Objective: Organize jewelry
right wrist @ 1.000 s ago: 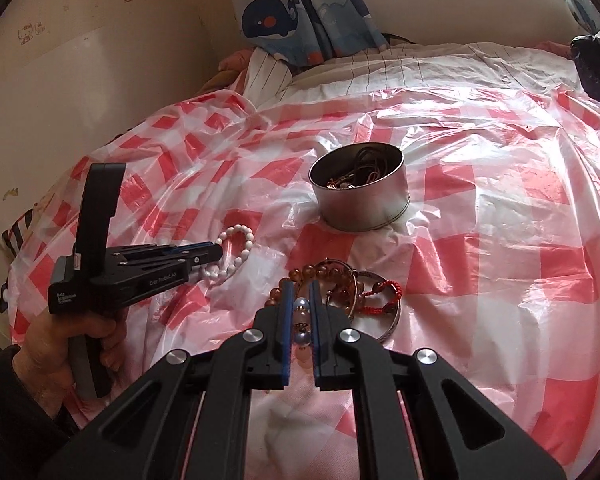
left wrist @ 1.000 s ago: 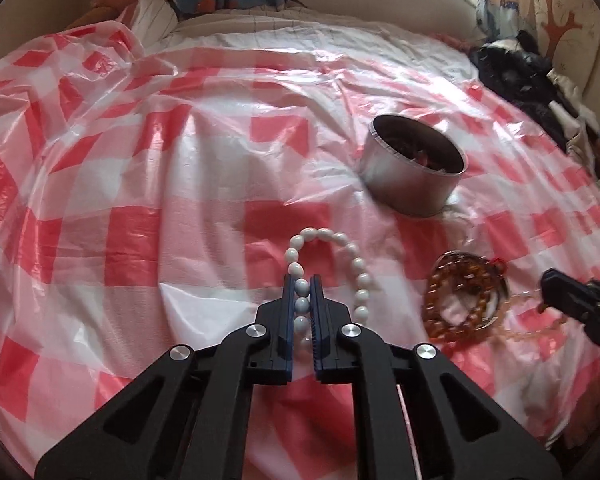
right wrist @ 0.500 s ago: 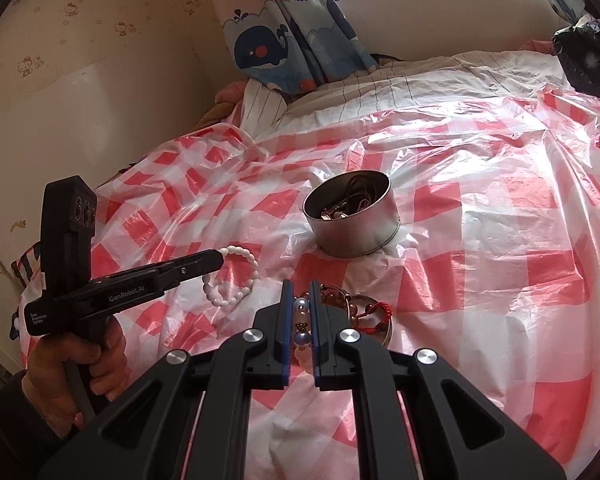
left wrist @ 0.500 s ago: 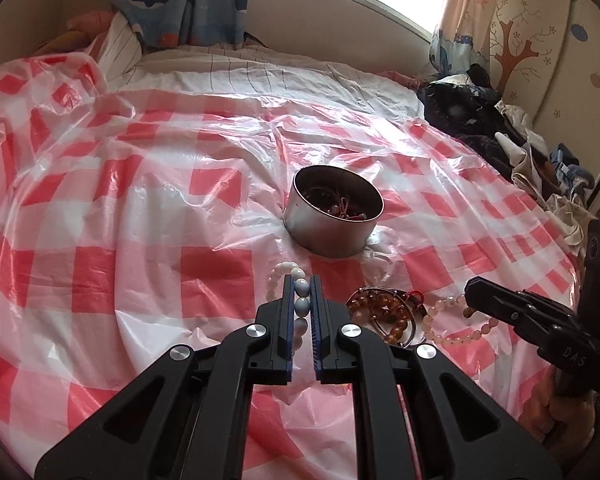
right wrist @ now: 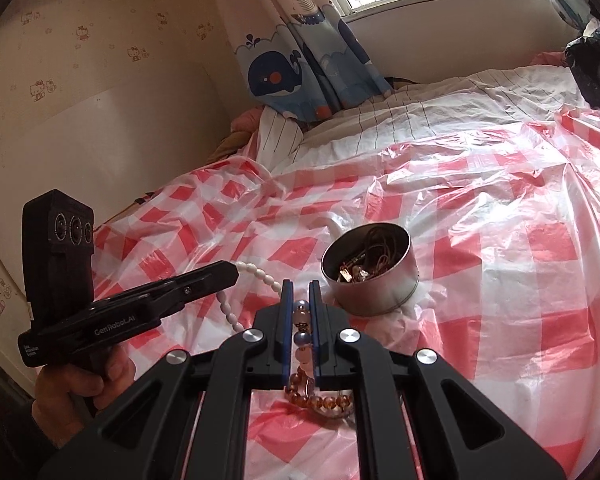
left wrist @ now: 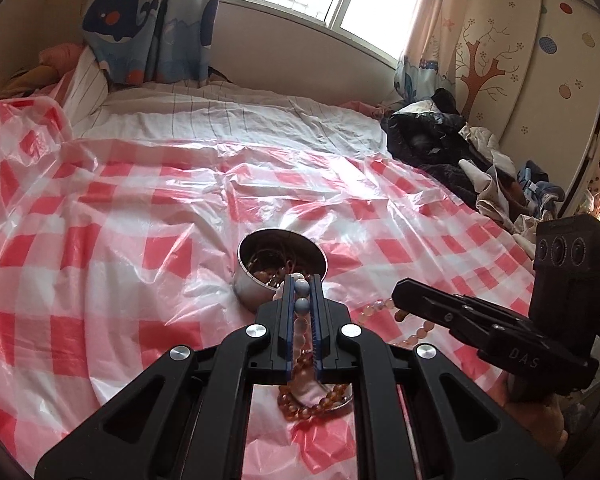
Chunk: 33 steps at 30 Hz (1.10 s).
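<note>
1. Left gripper (left wrist: 302, 292) is clamped on a white bead bracelet (right wrist: 256, 273), held above the bed.
2. Right gripper (right wrist: 300, 300) pinches a pink bead bracelet (left wrist: 384, 307).
3. Amber bracelets (left wrist: 312, 400) lie near the tin (right wrist: 374, 292).

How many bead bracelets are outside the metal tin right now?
3. A white bracelet is pinched in the left tongs, a pale pink bracelet in the right tongs, and an amber bracelet lies on the checked sheet. More may hide behind the tongs.
</note>
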{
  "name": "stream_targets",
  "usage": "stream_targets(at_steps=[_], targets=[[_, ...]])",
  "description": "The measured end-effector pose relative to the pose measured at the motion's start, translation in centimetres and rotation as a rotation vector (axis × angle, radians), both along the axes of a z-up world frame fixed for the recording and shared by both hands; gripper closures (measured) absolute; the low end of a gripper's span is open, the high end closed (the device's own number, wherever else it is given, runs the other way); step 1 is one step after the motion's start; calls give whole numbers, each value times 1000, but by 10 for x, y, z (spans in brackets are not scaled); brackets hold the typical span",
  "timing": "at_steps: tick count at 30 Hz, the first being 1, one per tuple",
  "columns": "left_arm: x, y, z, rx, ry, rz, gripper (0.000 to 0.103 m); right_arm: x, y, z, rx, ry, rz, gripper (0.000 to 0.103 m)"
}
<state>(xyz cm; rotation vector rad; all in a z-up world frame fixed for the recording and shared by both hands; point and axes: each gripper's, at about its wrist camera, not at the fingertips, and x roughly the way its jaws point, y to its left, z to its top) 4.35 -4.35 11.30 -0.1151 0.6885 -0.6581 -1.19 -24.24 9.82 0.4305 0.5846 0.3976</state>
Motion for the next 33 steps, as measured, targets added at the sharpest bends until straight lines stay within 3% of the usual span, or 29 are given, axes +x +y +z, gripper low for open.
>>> stream_targets(at_steps=[6, 9, 10, 13, 15, 21, 23, 25, 30, 32, 33], targets=[[34, -35, 21, -51, 0, -59, 97, 19, -16, 4, 24, 3, -24, 95], [55, -51, 14, -101, 42, -73, 96, 32, -25, 4, 25, 7, -39, 95], [65, -57, 6, -85, 65, -55, 96, 37, -27, 4, 22, 9, -44, 95], [101, -71, -38, 92, 165, 52, 96, 55, -32, 1, 32, 25, -44, 95], [107, -64, -53, 137, 186, 83, 96, 66, -33, -2, 46, 37, -34, 95], [96, -26, -53, 179, 134, 134, 87, 98, -27, -3, 136, 35, 24, 94], [90, -15, -52, 180, 128, 140, 82, 114, -18, -13, 54, 114, 21, 94], [80, -5, -53, 187, 123, 147, 78, 117, -22, -28, 18, 167, -33, 79], [50, -2, -54, 229, 90, 155, 68, 92, -41, -35, 55, 191, -90, 74], [32, -3, -54, 263, 51, 171, 51, 70, -41, -35, 42, 188, -107, 64], [24, -3, -55, 276, 37, 184, 48, 58, -38, -36, 32, 189, -110, 60]])
